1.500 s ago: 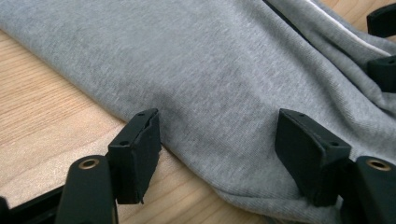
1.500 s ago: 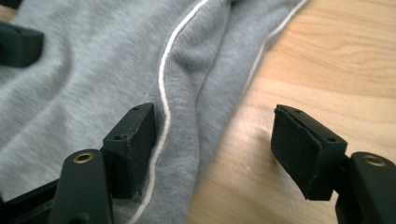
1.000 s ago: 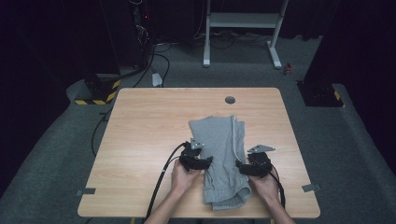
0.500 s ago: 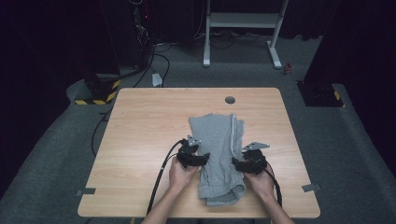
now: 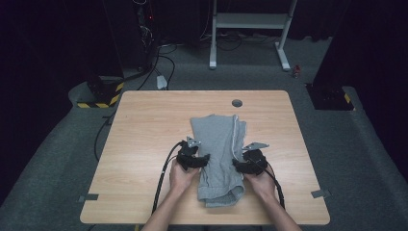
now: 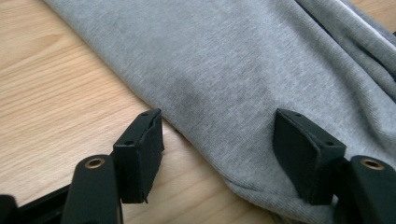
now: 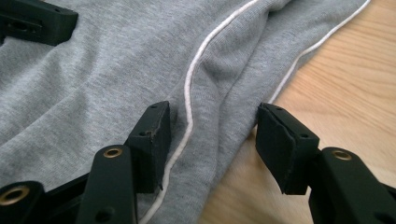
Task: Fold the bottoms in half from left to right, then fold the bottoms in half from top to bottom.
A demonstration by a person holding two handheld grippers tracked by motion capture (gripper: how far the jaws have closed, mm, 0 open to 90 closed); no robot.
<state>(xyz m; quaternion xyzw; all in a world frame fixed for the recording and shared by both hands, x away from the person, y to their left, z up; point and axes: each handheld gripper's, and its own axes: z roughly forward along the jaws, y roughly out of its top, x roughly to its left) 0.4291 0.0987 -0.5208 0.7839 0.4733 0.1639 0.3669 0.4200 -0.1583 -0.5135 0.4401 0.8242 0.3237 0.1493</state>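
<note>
A folded grey garment (image 5: 217, 139) with thin white piping lies lengthwise in the middle of the wooden table (image 5: 144, 125). My left gripper (image 5: 198, 161) is at the garment's left edge, my right gripper (image 5: 240, 164) at its right edge. In the left gripper view the left gripper (image 6: 217, 116) is open and straddles the cloth's edge (image 6: 196, 140), one jaw over bare wood and the other over cloth. The right gripper (image 7: 212, 112) has just been closing its jaws. They stand apart around the piped fold (image 7: 189, 93), not pinching it.
A round cable hole (image 5: 236, 103) sits near the table's far edge. Tape marks (image 5: 88, 197) lie at the near corners. A white desk frame (image 5: 250, 21) stands behind the table, with cables and a yellow-black striped block (image 5: 98, 101) on the floor at far left.
Both hands have shifted a little to the left and away from the near edge. The garment's near end has moved left with them.
</note>
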